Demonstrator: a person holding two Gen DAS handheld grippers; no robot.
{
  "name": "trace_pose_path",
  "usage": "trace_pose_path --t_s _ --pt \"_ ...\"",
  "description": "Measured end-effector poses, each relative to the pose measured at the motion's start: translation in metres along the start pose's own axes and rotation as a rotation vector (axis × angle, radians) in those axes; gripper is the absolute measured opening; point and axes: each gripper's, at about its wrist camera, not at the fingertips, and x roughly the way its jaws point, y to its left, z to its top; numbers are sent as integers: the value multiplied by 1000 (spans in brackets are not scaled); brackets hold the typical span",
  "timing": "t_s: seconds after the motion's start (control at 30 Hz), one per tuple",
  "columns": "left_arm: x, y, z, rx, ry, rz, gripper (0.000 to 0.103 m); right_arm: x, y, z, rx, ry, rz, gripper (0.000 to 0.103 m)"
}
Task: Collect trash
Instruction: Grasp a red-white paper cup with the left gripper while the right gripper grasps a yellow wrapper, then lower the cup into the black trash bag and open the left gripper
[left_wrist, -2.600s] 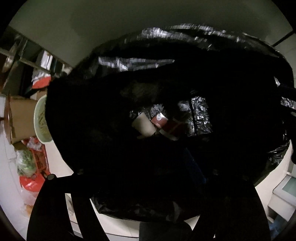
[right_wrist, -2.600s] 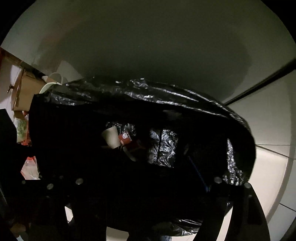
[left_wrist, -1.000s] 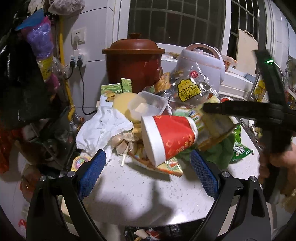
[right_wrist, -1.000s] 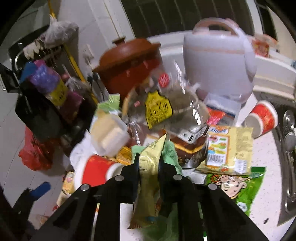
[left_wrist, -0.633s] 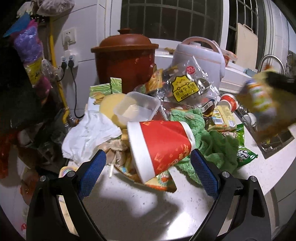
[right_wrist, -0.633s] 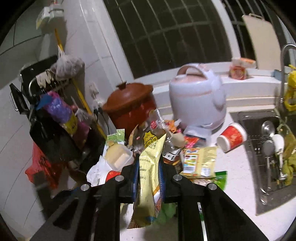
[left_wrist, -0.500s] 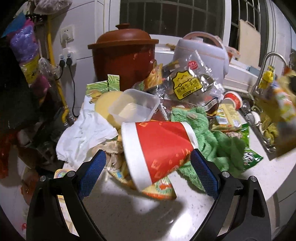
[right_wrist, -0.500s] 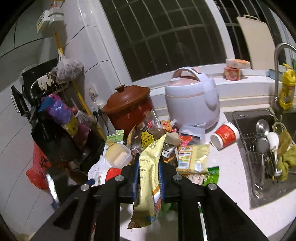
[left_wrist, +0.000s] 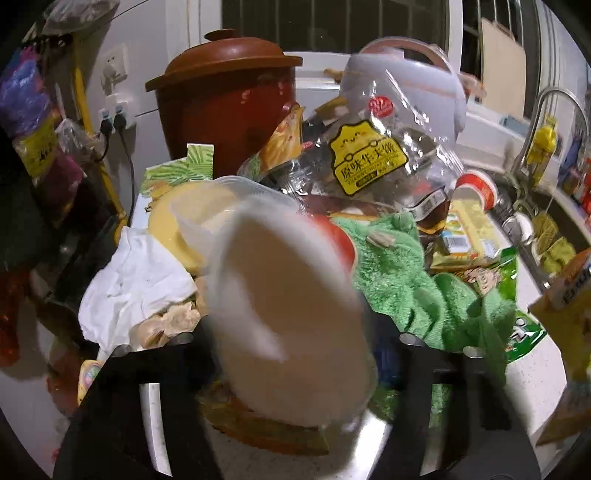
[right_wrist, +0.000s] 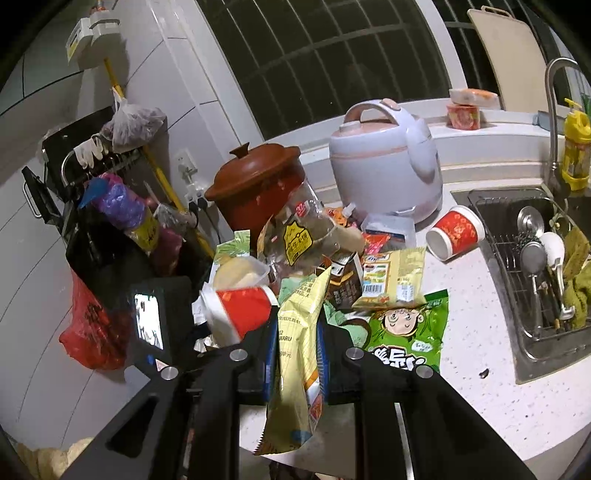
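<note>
Left gripper (left_wrist: 291, 354) closing around red paper cup (left_wrist: 291, 314) (tipped, mouth toward camera), pads not clearly pressing. Right gripper (right_wrist: 297, 350) pinches yellow snack wrapper (right_wrist: 295, 354), lifted clear for bagging.

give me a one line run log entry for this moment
left gripper: closing around red paper cup | right gripper: shut on yellow snack wrapper | second red paper cup: lying on counter by sink
</note>
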Motion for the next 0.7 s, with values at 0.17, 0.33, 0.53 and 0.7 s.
trace_pose_path --t_s 0.17,0.33,0.53,0.7 --pt "4 3 -2 -18 28 -13 37 2 3 -3 -8 4 3 18" --pt "-7 1 -4 6 2 -24 36 4 4 -6 0 10 8 18" --pt "-29 -2 -2 47 -55 -16 36 4 8 -9 -7 15 17 18" --pt "-57 7 -7 52 -77 -26 36 -8 11 -13 -17 28 41 18"
